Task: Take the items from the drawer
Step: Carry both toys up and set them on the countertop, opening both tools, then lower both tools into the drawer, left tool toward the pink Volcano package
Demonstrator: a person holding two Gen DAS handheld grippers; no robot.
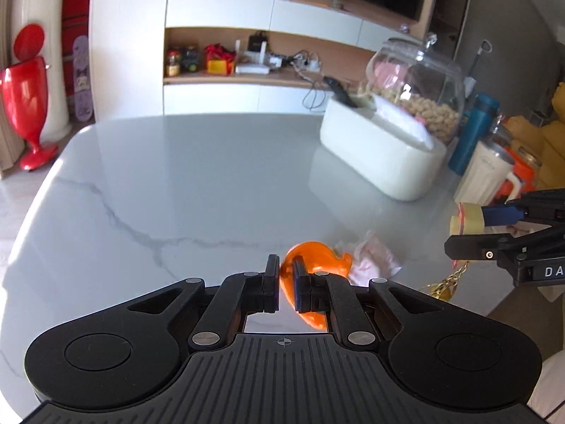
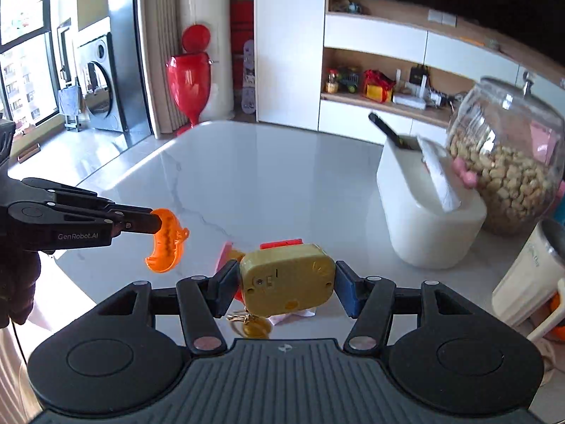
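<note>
Orange plastic clip sits pinched thin in my left gripper above the marble table; my right gripper clamps a yellow box. Its dangling gold chain could snag and tug the box loose.

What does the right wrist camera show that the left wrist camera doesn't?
Only the right wrist view shows the window, the washing machine and the flat face of the yellow box held in the right gripper. Only the left wrist view shows the blue bottle. Both show the marble table, the white container, the glass jar and the orange clip in the left gripper.
</note>
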